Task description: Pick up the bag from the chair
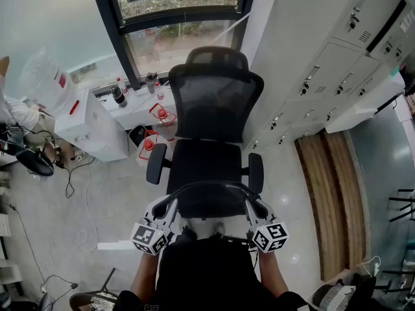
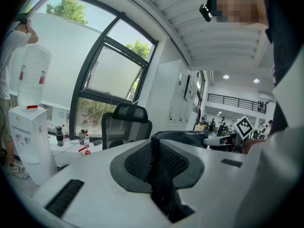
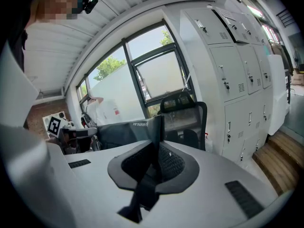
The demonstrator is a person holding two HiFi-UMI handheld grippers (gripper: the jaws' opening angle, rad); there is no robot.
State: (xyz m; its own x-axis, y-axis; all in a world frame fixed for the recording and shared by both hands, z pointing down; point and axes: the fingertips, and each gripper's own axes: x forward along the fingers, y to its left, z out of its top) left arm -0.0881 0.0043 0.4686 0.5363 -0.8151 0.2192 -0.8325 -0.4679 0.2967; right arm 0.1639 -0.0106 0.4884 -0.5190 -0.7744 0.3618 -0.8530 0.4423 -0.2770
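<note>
The bag (image 1: 207, 185) is black and hangs between the two tongs, in front of the chair (image 1: 211, 128) and close to the person's body. Its top edge is pulled into a bow whose long axis runs left to right, from one pair of tongs to the other. White lettering on the edge is too small to read.

The left tongs (image 1: 170, 206) are clamped on the left end of that edge; in the left gripper view, dark fabric (image 2: 183, 137) is pinched flat in the tongs (image 2: 154, 160). The right tongs (image 1: 251, 206) grip the other end the same way (image 3: 154, 158), with the bag's panel (image 3: 126, 129) stretching away towards the other gripper.

The chair is a black mesh office chair with its seat facing the person. It stands on a pale grey floor (image 1: 110, 193). Behind it is a dark-framed window (image 1: 181, 37), with bottles (image 1: 118, 96) on the low ledge (image 1: 133, 112) below it. A water dispenser (image 1: 91, 125) stands to the left and white lockers (image 1: 324, 76) line the right wall. A wooden strip (image 1: 331, 193) runs along the floor at their foot.
</note>
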